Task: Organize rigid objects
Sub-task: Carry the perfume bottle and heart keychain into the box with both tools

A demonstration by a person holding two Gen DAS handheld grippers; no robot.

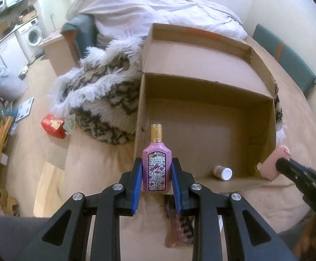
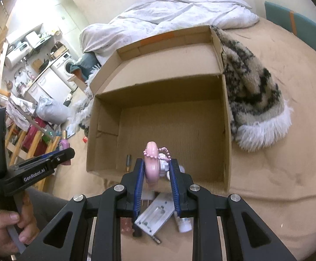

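My left gripper is shut on a pink perfume bottle with a gold cap, held upright just in front of the open cardboard box. A small white-capped jar lies inside the box near its front wall. My right gripper is shut on a pink round case with a bead chain, held over the box's front edge; it also shows at the right of the left wrist view. A thin dark tube lies in the box.
Below the right gripper on the tan bed cover lie a flat white pack, a white tube and small dark items. A hair claw lies under the left gripper. A furry patterned blanket flanks the box; a white duvet lies behind.
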